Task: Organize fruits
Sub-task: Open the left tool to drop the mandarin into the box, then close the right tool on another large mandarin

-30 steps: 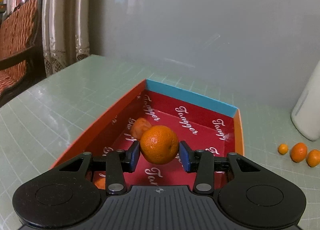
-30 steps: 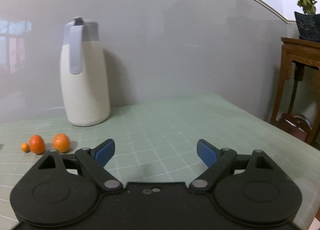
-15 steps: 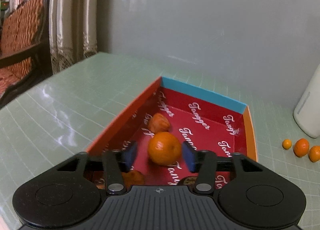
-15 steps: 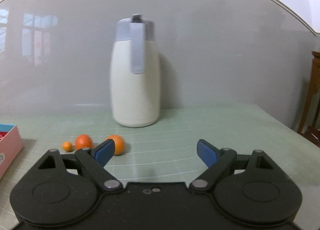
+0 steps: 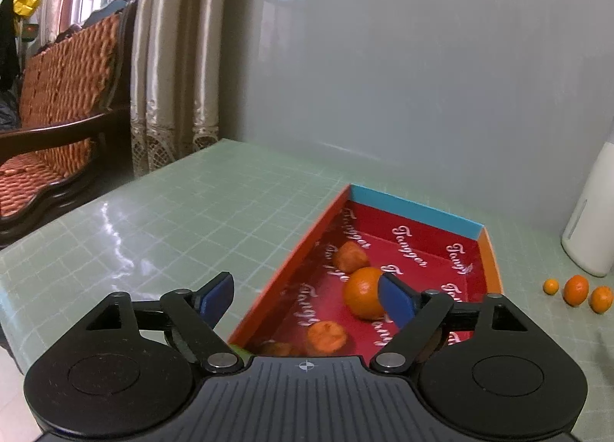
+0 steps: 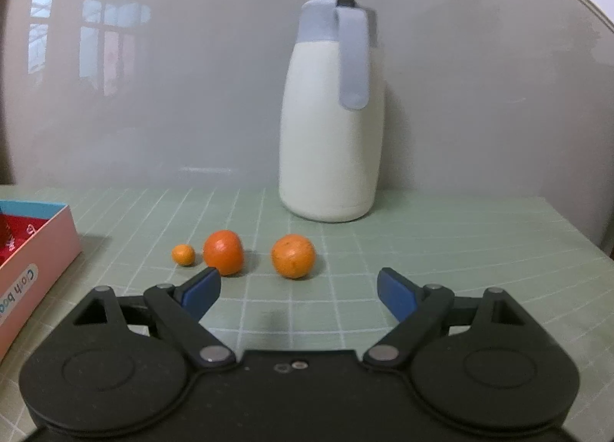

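Left wrist view: the left gripper gapes empty above the red box holding a tangerine. Right gripper spread wide, facing three loose tangerines before a white thermos jug.

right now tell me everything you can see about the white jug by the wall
The white jug is a tall thermos-style pitcher, plastic by its look, with a creamy body, a grey-blue lid and a handle of the same colour running down its front. It stands upright on the green grid mat close to the wall, lid shut. Only the mat touches it.
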`<state>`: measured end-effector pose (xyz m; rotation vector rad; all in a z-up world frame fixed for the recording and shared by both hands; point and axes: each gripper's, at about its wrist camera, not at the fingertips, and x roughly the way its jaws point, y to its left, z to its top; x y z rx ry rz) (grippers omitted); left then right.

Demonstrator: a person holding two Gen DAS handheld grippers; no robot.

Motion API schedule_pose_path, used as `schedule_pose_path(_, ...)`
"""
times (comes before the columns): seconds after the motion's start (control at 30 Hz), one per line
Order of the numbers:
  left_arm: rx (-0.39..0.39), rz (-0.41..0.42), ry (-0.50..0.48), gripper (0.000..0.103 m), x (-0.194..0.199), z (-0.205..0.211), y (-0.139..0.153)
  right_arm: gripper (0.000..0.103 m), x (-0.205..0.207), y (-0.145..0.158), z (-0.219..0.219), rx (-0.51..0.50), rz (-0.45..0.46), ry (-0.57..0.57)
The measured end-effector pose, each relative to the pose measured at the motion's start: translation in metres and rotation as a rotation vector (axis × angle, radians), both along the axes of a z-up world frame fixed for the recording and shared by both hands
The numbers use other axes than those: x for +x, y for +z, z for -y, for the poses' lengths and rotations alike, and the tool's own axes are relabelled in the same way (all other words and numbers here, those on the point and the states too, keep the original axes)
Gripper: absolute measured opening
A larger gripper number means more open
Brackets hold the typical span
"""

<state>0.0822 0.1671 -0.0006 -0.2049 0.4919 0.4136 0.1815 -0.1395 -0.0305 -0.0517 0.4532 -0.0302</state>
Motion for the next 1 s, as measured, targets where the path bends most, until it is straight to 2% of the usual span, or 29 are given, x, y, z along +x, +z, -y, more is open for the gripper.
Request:
schedule_pose_path(0.37, 0.012, 0.047, 0.044, 0.084, -0.016, -0.012, -0.005, 0.08, 0.019, -0.011, -0.001, 0.025, -0.056, 0.023)
schedule_pose_path(0.6, 0.016, 0.048, 0.084, 0.088, -0.021, -0.023, -0.008, 0.07, 0.031, -0.015, -0.002, 0.013, -0.082, 0.022)
schedule_pose_path(0.77, 0.019, 0.046, 0.101, 0.09, -0.022, -0.028, -0.01, 0.07, 0.046, -0.014, 0.003, 0.007, -0.088, 0.012)
schedule_pose_path(0.87, 0.012, 0.04, 0.104, 0.09, -0.022, -0.03, -0.011, 0.06, 0.058, -0.016, 0.007, 0.012, -0.102, 0.004)
schedule_pose_path(1.0, 0.021, 0.04, 0.102, 0.091, -0.022, -0.028, -0.012, 0.061, 0.07, -0.02, 0.011, 0.039, -0.117, 0.002)
